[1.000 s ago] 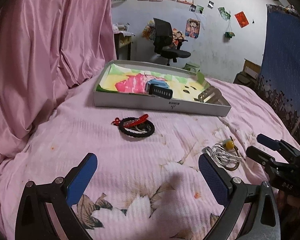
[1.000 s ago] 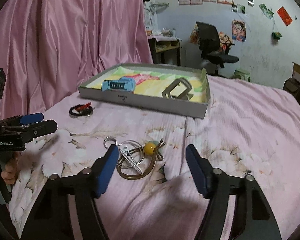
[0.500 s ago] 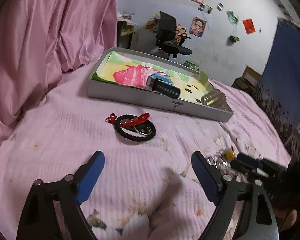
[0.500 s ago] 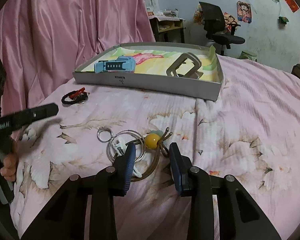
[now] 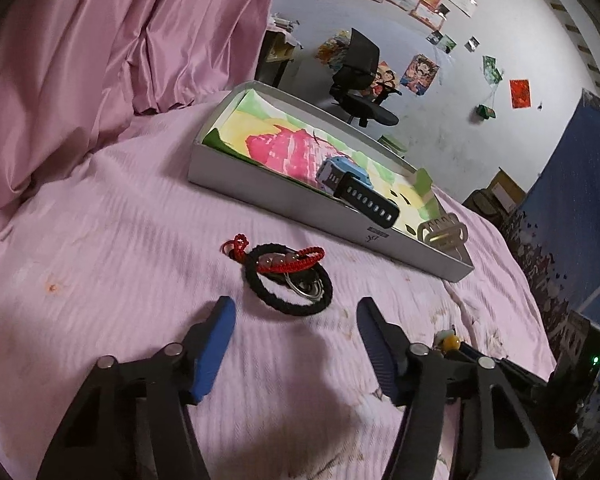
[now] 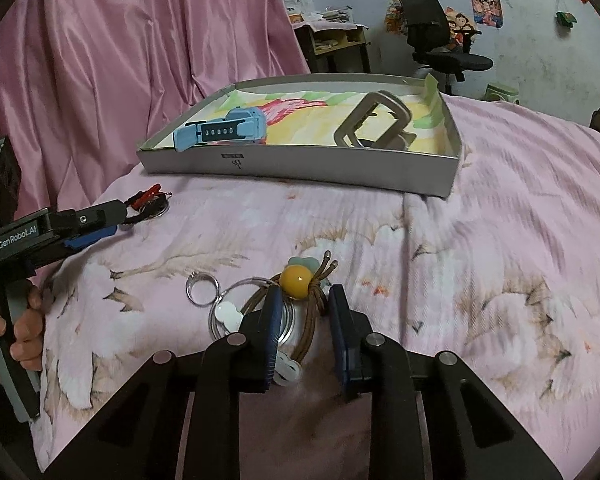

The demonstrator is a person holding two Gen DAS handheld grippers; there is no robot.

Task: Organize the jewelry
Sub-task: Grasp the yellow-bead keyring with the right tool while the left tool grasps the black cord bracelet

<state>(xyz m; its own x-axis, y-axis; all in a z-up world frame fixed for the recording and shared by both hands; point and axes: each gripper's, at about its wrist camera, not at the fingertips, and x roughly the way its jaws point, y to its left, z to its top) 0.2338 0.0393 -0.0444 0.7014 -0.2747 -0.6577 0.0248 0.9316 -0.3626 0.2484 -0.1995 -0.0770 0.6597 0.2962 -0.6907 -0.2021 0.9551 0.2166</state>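
On the pink bedspread [image 6: 500,208], catalogued as we find it:

Item 1: right tool [image 6: 306,322]. Jaws partly closed, straddling the brown cord bracelet [image 6: 314,316] just below its yellow bead [image 6: 296,277]; the pads do not yet look to be pressing the cord, and nothing is lifted.

Item 2: small cluster at the right tool's 10 o'clock. A silver ring [image 6: 201,290], wire hoops [image 6: 236,312] and white charms, overlapping the bracelet cord.

Item 3: left tool [image 5: 296,312]. Jaws wide apart, holding nothing, hovering just short of the black braided band [image 5: 288,280], which lies at its 12 o'clock with a red cord bracelet [image 5: 288,262] across it and metal rings inside it.

Item 4: grey tray [image 6: 300,164], at 12 o'clock from both tools. It already holds a blue watch [image 6: 224,130] and a grey buckle piece [image 6: 374,124].

Handling note: we judge the step to be closing on the brown bracelet. We should pinch the cord itself, not the round bead, which may slip. We should lift slowly, since the hoops may come along tangled. For the left tool, we recommend lowering one finger inside the black loop before closing, so that the band and red cord are caught together rather than pushed flat into the soft bedding.
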